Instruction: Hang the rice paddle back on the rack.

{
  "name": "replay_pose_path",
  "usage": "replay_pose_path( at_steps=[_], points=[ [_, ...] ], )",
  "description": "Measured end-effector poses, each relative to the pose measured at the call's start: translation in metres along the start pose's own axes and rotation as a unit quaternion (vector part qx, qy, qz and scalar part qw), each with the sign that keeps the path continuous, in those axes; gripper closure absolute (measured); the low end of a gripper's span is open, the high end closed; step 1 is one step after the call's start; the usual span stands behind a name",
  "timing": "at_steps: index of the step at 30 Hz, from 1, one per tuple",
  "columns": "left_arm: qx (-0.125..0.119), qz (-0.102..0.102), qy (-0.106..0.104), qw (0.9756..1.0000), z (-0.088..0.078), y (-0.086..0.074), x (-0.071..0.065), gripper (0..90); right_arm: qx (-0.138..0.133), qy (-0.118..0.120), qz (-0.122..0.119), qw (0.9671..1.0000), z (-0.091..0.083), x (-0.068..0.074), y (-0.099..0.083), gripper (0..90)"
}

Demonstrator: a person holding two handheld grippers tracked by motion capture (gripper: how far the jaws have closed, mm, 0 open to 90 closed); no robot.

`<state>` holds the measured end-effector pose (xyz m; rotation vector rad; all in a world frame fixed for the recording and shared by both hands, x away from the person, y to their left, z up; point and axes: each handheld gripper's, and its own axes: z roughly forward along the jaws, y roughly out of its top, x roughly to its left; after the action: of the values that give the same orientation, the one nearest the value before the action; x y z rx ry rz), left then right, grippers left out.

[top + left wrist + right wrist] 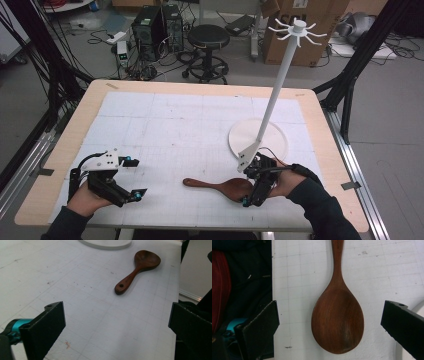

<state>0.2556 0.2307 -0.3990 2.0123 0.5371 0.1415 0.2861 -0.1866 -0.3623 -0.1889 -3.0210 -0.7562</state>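
**Wooden spoon between wide jaws**

The white grid mat point(175, 125) carries the white hook stand point(280, 85) at its right. The wooden spoon point(337, 315) lies flat near the front edge, bowl between the released right gripper point(257, 182). The left gripper point(127, 177) gapes apart, well away.

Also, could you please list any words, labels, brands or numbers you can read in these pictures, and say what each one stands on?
Cardboard box on the floor behind the table: dark print near its top edge, cropped and too blurred to read.
Wooden spoon: no text.
Gridded mat: ruled lines, no readable numbers.
White hook stand: no markings.
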Motion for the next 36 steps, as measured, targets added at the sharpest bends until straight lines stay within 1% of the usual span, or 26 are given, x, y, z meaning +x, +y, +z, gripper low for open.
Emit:
replay_pose_path(
  at_steps=[3, 7, 9, 12, 13, 15, 16, 18, 20, 22, 24, 28, 30, 31, 36],
  points=[
    [0.001, 0.002, 0.001, 1.0000, 0.000, 0.001, -0.001, 1.6, 0.009, 0.001, -0.003, 1.0000, 0.004, 0.000, 0.006, 0.4],
    [0.004, 0.002, 0.004, 1.0000, 0.001, 0.000, -0.001, 1.6, 0.030, -0.001, -0.006, 0.9995, 0.013, 0.000, 0.014, 0.4],
    [0.006, 0.003, 0.004, 1.0000, 0.001, 0.000, -0.002, 1.7, 0.046, -0.003, -0.004, 0.9989, 0.017, 0.001, 0.017, 0.4],
    [0.006, 0.004, 0.002, 1.0000, 0.001, 0.000, -0.002, 1.6, 0.059, -0.006, -0.010, 0.9982, 0.022, 0.001, 0.022, 0.4],
    [0.005, 0.004, 0.002, 1.0000, 0.002, 0.001, -0.003, 1.7, 0.059, -0.007, -0.010, 0.9982, 0.023, 0.001, 0.023, 0.4],
    [0.006, 0.006, 0.002, 1.0000, 0.002, 0.001, -0.003, 1.7, 0.070, -0.008, -0.007, 0.9975, 0.026, 0.002, 0.027, 0.4],
    [0.006, 0.005, 0.003, 1.0000, 0.002, 0.001, -0.003, 1.7, 0.073, -0.010, -0.011, 0.9972, 0.029, 0.001, 0.029, 0.5],
    [0.007, 0.006, 0.002, 1.0000, 0.001, 0.001, -0.003, 1.7, 0.084, -0.012, -0.008, 0.9964, 0.032, 0.002, 0.033, 0.4],
    [0.004, 0.005, 0.004, 1.0000, 0.001, 0.001, -0.003, 1.7, 0.090, -0.018, -0.014, 0.9956, 0.036, 0.001, 0.037, 0.4],
    [0.003, 0.005, 0.003, 1.0000, 0.001, 0.001, -0.003, 1.7, 0.102, -0.019, -0.010, 0.9945, 0.039, 0.002, 0.041, 0.5],
    [0.002, 0.005, 0.003, 1.0000, 0.001, 0.001, -0.003, 1.6, 0.107, -0.017, -0.010, 0.9941, 0.043, 0.001, 0.044, 0.5],
    [0.003, 0.006, 0.004, 1.0000, 0.000, 0.001, -0.004, 1.7, 0.123, -0.018, -0.013, 0.9922, 0.049, 0.001, 0.052, 0.5],
    [0.003, 0.007, 0.004, 1.0000, 0.000, 0.001, -0.004, 1.7, 0.137, -0.024, -0.012, 0.9902, 0.054, 0.000, 0.056, 0.5],
    [0.004, 0.007, 0.003, 1.0000, 0.000, 0.001, -0.004, 1.7, 0.143, -0.022, -0.010, 0.9895, 0.056, 0.000, 0.058, 0.5],
    [0.004, 0.008, 0.003, 1.0000, 0.000, 0.001, -0.004, 1.7, 0.158, -0.022, -0.010, 0.9871, 0.066, -0.001, 0.066, 1.6]
  ],
)
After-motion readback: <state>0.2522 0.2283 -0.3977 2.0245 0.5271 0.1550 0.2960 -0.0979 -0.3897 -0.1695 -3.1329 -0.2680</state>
